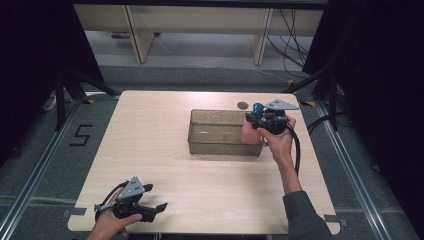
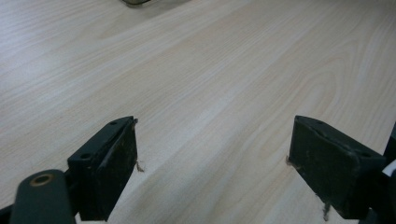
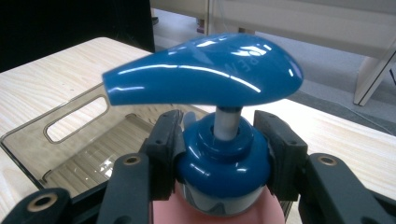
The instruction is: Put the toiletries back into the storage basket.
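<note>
The bottle (image 1: 251, 133) is pink with a glossy blue pump (image 3: 205, 74) and collar, upright, gripped at the collar, at the right end of the bin (image 1: 215, 145). The bin is smoky, see-through, rectangular, with a handle slot.

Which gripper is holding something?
The right gripper, shut on the blue-capped pump bottle at the clear bin; the left gripper is open over bare table.

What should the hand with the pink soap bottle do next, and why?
Probably lower the bottle a little into the clear bin. The right gripper is shut on its blue pump collar, and in the high view the bottle sits at the bin's right end, so setting it down inside looks like the natural next step. The left gripper rests open, far off.
</note>
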Tool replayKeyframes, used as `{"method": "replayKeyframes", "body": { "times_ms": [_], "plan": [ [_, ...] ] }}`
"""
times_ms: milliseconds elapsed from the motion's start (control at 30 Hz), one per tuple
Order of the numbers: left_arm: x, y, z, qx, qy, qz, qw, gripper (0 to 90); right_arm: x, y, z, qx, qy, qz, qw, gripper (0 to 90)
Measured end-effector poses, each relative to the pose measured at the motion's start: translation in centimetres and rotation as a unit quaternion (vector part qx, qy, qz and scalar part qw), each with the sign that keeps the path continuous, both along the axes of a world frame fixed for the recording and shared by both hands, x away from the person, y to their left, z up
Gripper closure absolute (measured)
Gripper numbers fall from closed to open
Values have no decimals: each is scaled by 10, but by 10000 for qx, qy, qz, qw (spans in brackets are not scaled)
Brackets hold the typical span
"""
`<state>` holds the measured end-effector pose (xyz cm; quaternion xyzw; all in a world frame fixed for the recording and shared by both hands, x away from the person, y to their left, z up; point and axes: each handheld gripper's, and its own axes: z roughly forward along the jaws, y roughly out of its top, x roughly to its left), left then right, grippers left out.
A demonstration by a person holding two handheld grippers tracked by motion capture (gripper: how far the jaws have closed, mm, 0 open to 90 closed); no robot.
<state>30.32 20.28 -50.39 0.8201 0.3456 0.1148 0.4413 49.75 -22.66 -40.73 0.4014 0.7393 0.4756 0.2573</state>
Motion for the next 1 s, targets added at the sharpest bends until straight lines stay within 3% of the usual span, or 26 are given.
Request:
{"method": "replayKeyframes", "body": {
  "times_ms": [67, 100, 133, 200, 233, 300, 333, 367, 433, 500, 567, 667, 700, 733, 833, 867, 933, 1000],
  "plan": [
    [0, 0, 0, -57, -4, -13, 10000, 148, 1, -1, -2, -8, 57, 41, 10000, 534],
    [-1, 0, 0, -50, 13, 2, 10000, 148, 2, -3, -2, -121, -57, 60, 9999, 535],
    [0, 2, 0, -32, -5, -31, 10000, 148, 0, 0, -4, 15, 48, -13, 10000, 534],
    [1, 1, 0, -71, -38, 34, 10000, 148, 2, -2, -5, -131, -34, 63, 9999, 535],
    [1, 2, 1, -56, -23, -8, 10000, 148, 1, -1, -6, -55, 108, 73, 9999, 534],
    [0, 2, 1, -71, -22, 38, 10000, 148, 0, -1, -9, -82, 137, 74, 9998, 534],
    [0, 3, 2, 60, -21, 30, 10000, 148, 0, -1, -9, -116, 134, 60, 9998, 534],
    [1, 3, 1, 25, -26, 7, 10000, 148, 1, -2, -10, -158, 4, 75, 9998, 535],
    [0, 2, 1, -70, -33, 2, 10000, 148, -1, 0, -11, -97, 146, 48, 9998, 535],
    [0, 3, 2, -39, -20, 21, 10000, 148, 0, -1, -13, -185, 45, 69, 9998, 534],
    [0, 2, 2, -72, -18, 54, 10000, 148, -2, 0, -14, -85, 201, 49, 9997, 534],
    [0, 3, 2, -39, -21, 22, 10000, 148, -2, -2, -15, -211, 125, 100, 9996, 534],
    [0, 3, 2, -45, -30, 33, 10000, 148, -3, 0, -16, -97, 201, 58, 9997, 535],
    [0, 2, 2, -35, -33, 47, 10000, 148, -2, -2, -16, -216, 59, 49, 9997, 534],
    [0, 3, 2, -47, -7, 33, 10000, 148, -5, 0, -17, -120, 315, 51, 9994, 535],
    [1, 4, 2, 14, -41, 26, 10000, 148, -5, 0, -18, -66, 306, 49, 9995, 534],
    [0, 2, 2, -79, -18, 46, 10000, 148, -3, -1, -19, -165, 167, 129, 9996, 534],
    [0, 3, 2, -48, -17, 27, 10000, 148, -5, -2, -20, -220, 270, 90, 9994, 534]
  ]
}}
